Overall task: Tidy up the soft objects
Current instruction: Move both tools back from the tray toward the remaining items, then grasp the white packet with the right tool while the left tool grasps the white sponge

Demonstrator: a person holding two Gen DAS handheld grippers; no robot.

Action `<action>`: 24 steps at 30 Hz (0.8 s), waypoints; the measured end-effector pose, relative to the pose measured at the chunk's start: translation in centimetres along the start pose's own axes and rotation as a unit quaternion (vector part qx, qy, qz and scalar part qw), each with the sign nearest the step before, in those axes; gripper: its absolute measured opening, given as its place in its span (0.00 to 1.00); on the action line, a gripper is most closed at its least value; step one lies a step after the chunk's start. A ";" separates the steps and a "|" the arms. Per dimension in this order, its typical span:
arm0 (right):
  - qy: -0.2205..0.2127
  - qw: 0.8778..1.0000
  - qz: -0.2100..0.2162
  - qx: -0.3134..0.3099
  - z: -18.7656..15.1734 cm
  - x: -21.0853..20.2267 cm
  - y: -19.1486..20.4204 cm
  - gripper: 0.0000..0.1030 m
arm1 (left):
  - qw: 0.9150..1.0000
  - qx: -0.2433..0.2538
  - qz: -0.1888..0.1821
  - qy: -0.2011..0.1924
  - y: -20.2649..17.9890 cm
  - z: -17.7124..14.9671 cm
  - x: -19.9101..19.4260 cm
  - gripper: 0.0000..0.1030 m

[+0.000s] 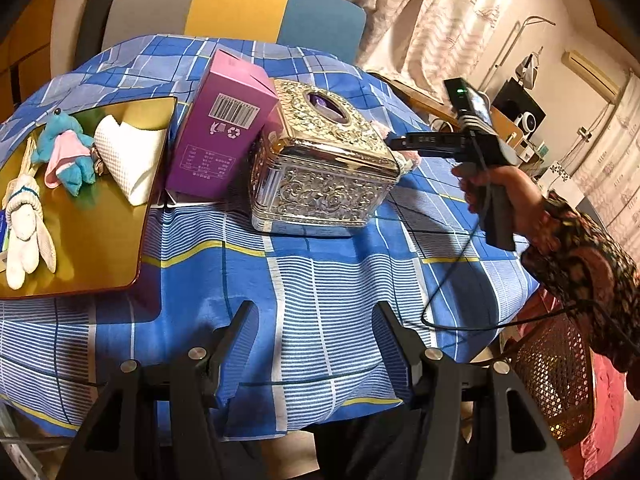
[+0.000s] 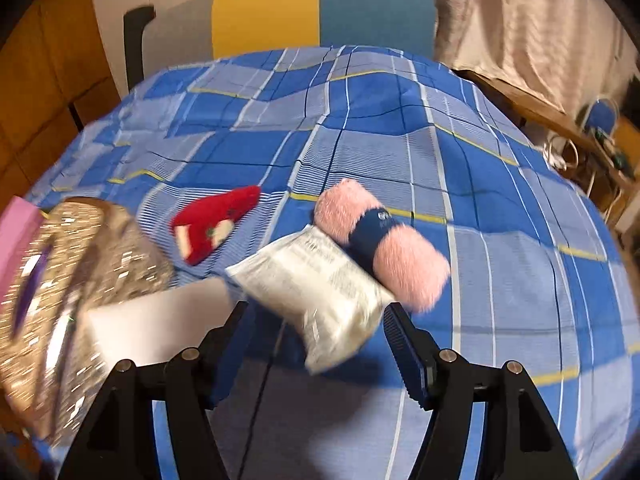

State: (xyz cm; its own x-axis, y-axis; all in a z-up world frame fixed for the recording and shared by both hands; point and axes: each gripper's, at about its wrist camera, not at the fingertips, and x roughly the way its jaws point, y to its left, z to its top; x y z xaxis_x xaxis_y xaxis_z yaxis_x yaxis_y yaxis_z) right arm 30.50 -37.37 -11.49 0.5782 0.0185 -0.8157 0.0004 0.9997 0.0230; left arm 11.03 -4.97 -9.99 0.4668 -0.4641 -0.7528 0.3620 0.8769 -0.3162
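Note:
In the left wrist view a wooden tray [image 1: 100, 248] at the left holds a blue plush toy [image 1: 66, 148], a white plush rabbit [image 1: 26, 224] and a white folded cloth [image 1: 132, 156]. My left gripper [image 1: 314, 312] is open and empty above the tablecloth. In the right wrist view a pink fluffy roll with a blue band [image 2: 380, 244], a white soft packet [image 2: 320, 292] and a red plush piece [image 2: 212, 222] lie on the cloth. My right gripper [image 2: 314, 320] is open, with the white packet just beyond its fingertips. The right gripper also shows in the left wrist view [image 1: 404, 144], behind the silver box.
A purple carton [image 1: 224, 128] and an ornate silver tissue box [image 1: 324, 160] stand mid-table on the blue plaid tablecloth [image 1: 320, 280]. The silver box [image 2: 60, 300] is at the left in the right wrist view. A yellow-and-blue chair [image 2: 320, 12] stands behind the table.

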 end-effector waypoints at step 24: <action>0.053 0.998 0.038 -0.005 -1.1 5.1 -1.6 0.66 | 1.000 0.024 -0.017 0.003 -2.4 2.0 1.2 0.58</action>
State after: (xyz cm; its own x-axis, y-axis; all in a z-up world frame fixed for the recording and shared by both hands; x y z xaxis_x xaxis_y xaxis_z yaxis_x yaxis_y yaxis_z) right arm 32.50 -38.89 -16.34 0.4862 0.0954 -0.8686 -0.0492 0.9954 0.0818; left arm 12.34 -7.91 -8.98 0.4481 -0.4932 -0.7456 0.4162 0.8532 -0.3143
